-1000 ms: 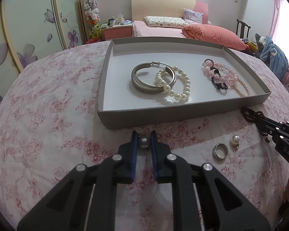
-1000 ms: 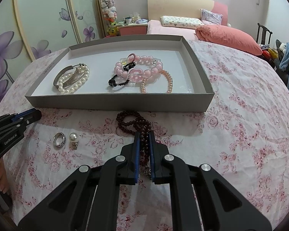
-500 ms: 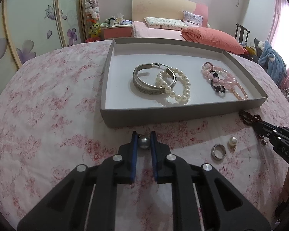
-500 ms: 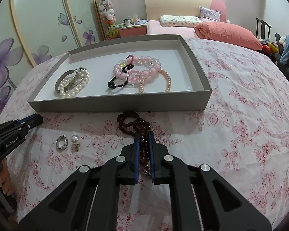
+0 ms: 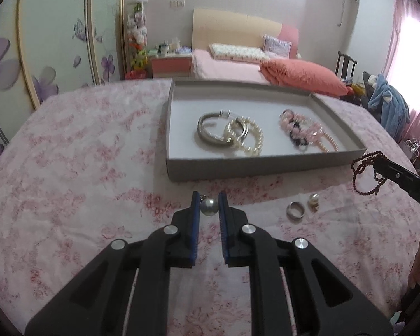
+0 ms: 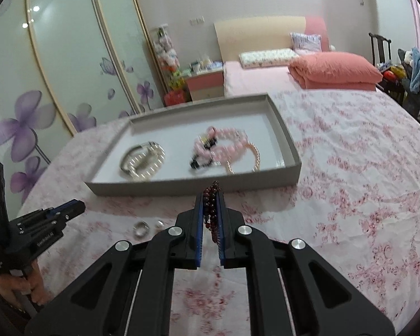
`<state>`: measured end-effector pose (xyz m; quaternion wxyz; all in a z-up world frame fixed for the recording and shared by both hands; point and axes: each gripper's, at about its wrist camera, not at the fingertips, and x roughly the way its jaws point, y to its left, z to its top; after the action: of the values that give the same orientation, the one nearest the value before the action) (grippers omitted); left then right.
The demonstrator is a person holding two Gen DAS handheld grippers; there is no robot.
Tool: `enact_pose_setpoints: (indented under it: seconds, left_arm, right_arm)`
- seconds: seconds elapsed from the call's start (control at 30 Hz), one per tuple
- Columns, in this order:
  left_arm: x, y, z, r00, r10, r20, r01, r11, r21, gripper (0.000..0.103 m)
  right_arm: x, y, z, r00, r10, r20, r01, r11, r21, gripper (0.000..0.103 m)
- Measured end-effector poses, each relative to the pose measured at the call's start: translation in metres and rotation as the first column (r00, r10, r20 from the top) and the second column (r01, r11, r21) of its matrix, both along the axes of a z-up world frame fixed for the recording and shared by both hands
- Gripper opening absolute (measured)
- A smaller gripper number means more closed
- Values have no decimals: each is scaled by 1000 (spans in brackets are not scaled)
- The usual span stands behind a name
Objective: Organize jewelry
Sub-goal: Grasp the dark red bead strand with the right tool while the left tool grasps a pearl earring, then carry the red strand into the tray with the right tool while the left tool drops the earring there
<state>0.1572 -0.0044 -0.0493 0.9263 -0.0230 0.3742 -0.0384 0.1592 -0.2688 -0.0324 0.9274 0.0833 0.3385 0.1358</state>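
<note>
My left gripper [image 5: 209,204] is shut on a grey pearl earring [image 5: 209,205] and holds it above the floral cloth, short of the grey tray [image 5: 249,165]. My right gripper [image 6: 210,200] is shut on a dark red bead bracelet [image 6: 212,210], lifted off the cloth in front of the tray [image 6: 193,186]; the bracelet hangs in loops in the left wrist view [image 5: 366,175]. The tray holds a silver bangle [image 5: 212,131], a white pearl bracelet [image 5: 252,138] and pink bead bracelets [image 5: 305,131]. A silver ring [image 5: 295,210] and a white pearl earring [image 5: 314,200] lie on the cloth.
The table wears a pink floral cloth [image 6: 364,184]. A bed with a coral quilt [image 6: 336,70] and a wardrobe with purple flowers [image 6: 28,128] stand behind. My left gripper also shows at the left of the right wrist view [image 6: 70,208].
Both grippers have risen away from the cloth. The red bead bracelet has been lifted off the table and now hangs from the right gripper. The pearl earring stays in the left gripper.
</note>
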Motion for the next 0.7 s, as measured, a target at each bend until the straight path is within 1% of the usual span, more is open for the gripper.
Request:
enact_pose_setpoints:
  seconds: [0.17, 0.33, 0.47, 0.7]
  left_arm:
    - [-13, -9, 21, 995, -1, 95, -2, 1000, 30, 14]
    - [-25, -16, 37, 984, -1, 176, -9, 998, 56, 14]
    - [-29, -19, 45, 976, -3, 218, -10, 998, 60, 14]
    - [-33, -21, 56, 964, -6, 265, -11, 998, 65, 14]
  right_arm:
    - [-10, 6, 19, 997, 8, 74, -8, 1000, 0, 9]
    - [-18, 11, 31, 990, 13, 137, -12, 1000, -10, 9]
    - [-24, 16, 39, 981, 11, 193, -5, 1000, -29, 9]
    - [-26, 18, 47, 971, 0, 241, 9, 999, -37, 9]
